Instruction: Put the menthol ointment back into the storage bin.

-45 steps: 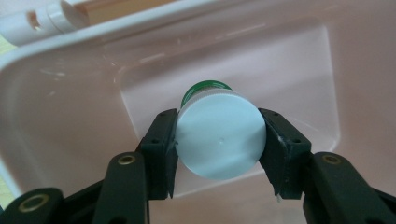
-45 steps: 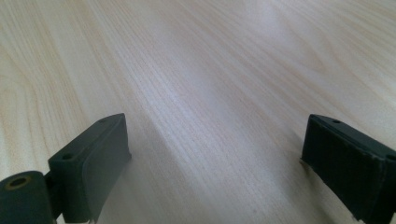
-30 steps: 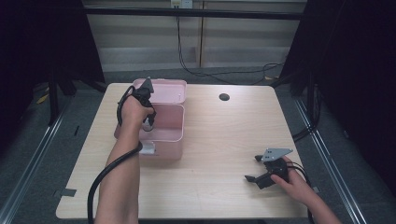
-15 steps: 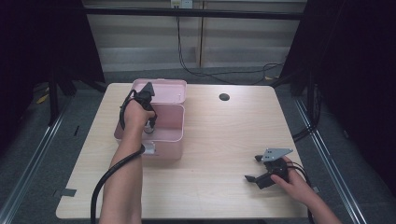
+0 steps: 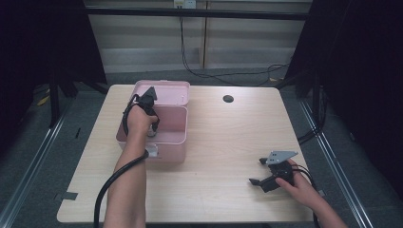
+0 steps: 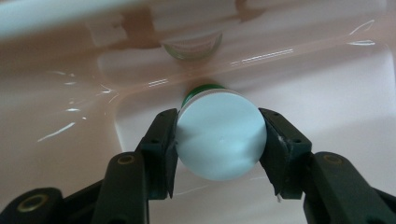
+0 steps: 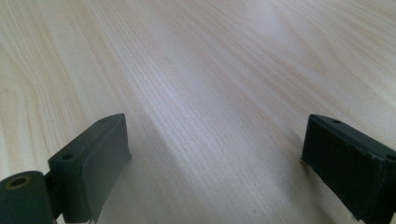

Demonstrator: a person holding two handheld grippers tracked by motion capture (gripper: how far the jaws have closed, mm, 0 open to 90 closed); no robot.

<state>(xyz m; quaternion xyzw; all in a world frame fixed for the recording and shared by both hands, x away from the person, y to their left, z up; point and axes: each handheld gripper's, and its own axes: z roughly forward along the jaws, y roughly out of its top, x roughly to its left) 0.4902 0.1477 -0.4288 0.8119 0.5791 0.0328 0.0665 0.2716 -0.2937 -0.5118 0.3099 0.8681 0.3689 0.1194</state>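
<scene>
Inside the glossy pink plastic box (image 5: 164, 137) at the table's left, the left gripper (image 6: 219, 140) clamps a white-capped round bottle (image 6: 218, 140) by its lid, likely for lifting it. The right gripper (image 7: 215, 168) rests released on the pale wooden table (image 7: 196, 70), near right.

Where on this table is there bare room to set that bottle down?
Bare wood lies between the pink box and the right gripper, and across the middle up to the round hole. It is crowded inside the box, where the left gripper grips the white-capped bottle.
</scene>
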